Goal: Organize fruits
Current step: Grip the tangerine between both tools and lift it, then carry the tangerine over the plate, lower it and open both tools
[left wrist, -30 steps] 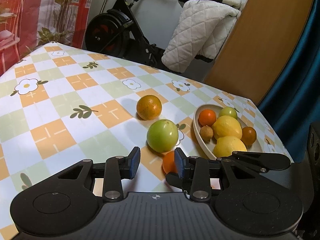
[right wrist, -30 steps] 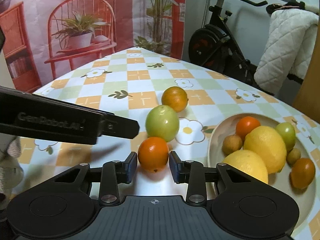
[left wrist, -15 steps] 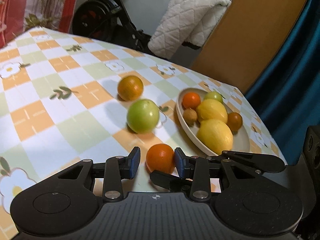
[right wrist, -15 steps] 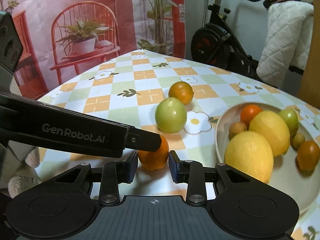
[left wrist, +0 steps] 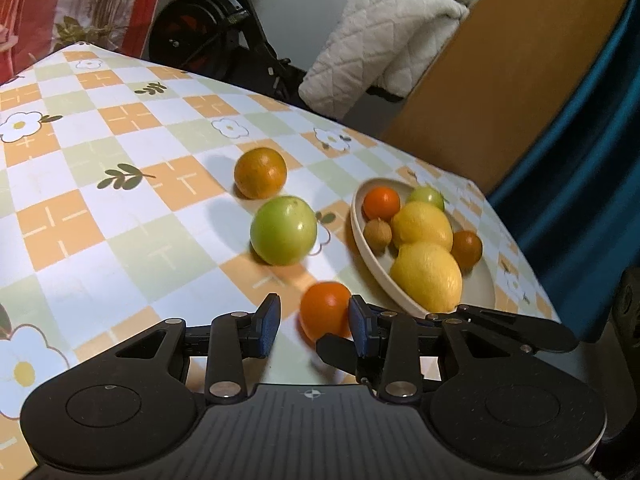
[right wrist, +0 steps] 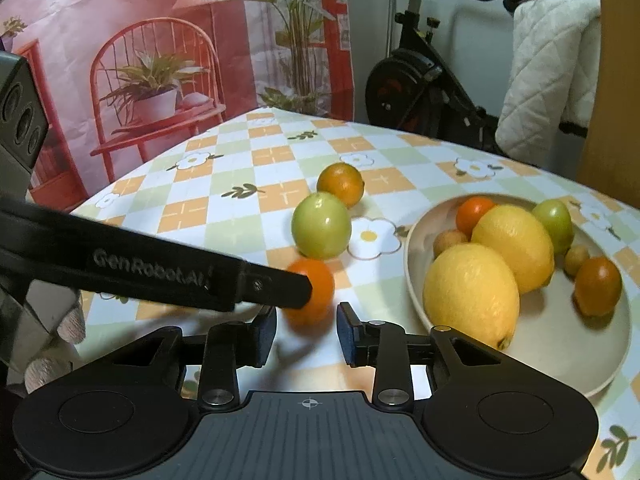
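At the near edge of the checked table (left wrist: 120, 240), both grippers close in on one small orange (left wrist: 325, 310). The left gripper (left wrist: 313, 320) has its jaws parted a moderate way. The orange sits between the blue pads, against the right-hand one, with a clear gap to the other. No pinch seen. The right gripper (right wrist: 306, 332) also has its jaws apart, pads bare, and the same orange lies on the cloth just past its tips. From the right wrist view, one finger of the left gripper crosses in from the left, its tip over the orange's near side. I cannot tell whether it touches. The fruit is slightly blurred in both views. Just beyond the orange stands a larger green fruit (left wrist: 284, 230), and behind that, close by, a darker orange (left wrist: 260, 173). Both are loose on the table. To the right is a pale shallow bowl (left wrist: 360, 236), its rim near the small orange. It holds two lemons (left wrist: 426, 276), a small bright orange, a green fruit, a dark orange one and small brownish ones. Past the table edge are an exercise bike (left wrist: 216, 36) and a white quilted cloth (left wrist: 376, 40).
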Tool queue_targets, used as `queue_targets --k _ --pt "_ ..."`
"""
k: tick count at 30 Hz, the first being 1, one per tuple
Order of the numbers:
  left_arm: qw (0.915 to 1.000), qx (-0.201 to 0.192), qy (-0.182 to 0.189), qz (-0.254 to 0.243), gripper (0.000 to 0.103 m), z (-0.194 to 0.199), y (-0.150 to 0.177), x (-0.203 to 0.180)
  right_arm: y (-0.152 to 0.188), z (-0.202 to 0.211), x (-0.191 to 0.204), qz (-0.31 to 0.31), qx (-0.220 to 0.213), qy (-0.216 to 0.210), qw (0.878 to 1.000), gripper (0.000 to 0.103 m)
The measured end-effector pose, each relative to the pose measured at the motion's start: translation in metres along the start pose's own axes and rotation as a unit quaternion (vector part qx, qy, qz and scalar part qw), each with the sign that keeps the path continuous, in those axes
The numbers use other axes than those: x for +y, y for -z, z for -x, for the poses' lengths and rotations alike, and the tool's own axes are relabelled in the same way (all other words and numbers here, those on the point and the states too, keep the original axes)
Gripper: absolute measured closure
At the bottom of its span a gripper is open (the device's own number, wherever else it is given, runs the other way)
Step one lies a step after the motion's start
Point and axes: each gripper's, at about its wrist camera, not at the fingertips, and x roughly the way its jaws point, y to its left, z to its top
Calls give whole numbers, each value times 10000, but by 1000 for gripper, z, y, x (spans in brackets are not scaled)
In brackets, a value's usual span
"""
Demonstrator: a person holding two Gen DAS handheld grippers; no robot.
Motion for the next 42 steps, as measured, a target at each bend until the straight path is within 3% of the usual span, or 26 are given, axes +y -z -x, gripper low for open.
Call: queue_targets --k 14,26,42 --pt "9992 43 228 327 64 -13 -5 8 -8 -15 2 178 14 -17 9998 70" --pt "9996 100 207 169 70 -17 -4 4 -7 -20 -3 11 42 -20 10000 67" --pt "9993 -116 300 -189 70 -3 -13 -24 -10 13 -12 -123 -462 27 9989 68"
